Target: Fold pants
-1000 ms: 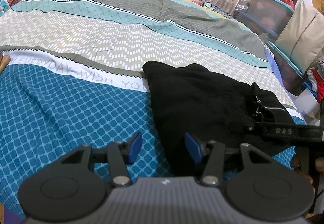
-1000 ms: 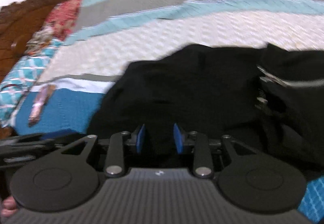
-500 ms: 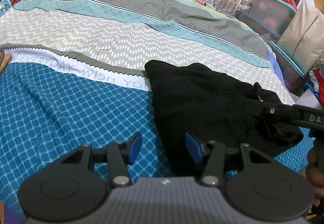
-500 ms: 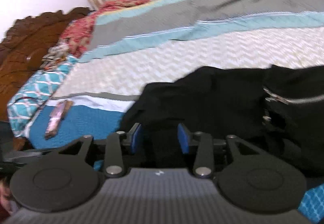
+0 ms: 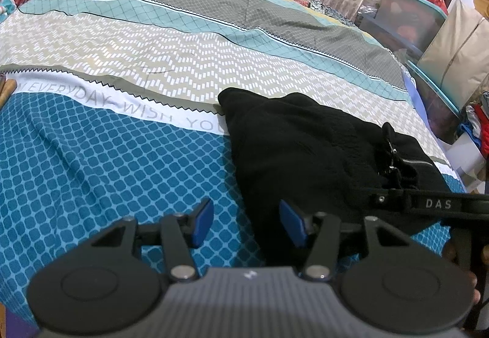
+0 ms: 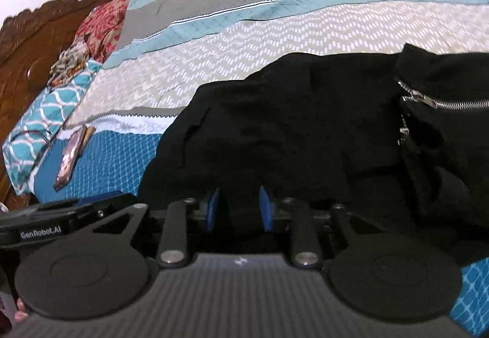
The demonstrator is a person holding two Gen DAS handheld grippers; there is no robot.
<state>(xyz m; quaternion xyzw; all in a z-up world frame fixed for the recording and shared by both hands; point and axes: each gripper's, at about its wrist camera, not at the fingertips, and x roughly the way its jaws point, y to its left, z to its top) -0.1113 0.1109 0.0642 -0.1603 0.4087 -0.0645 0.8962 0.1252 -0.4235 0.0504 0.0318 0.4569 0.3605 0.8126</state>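
- On the bedspread point(image 5: 91, 167) lay folded black pants point(image 5: 305, 154)
- Left gripper point(image 5: 246, 223) spread apart, empty
- Right gripper point(image 6: 238, 209) apart over the pants
- Lidded storage bin point(image 5: 409, 17) beside the bed, contents unclear

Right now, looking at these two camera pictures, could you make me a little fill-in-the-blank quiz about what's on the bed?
1. The pants lying on the bedsheet are ____ in colour.
2. The jaws of the left gripper stand ____, with nothing between them.
3. The pads of the right gripper are ____ in colour.
4. The metal fastener on the pants is a ____.

Missing words: black; open; blue; zipper
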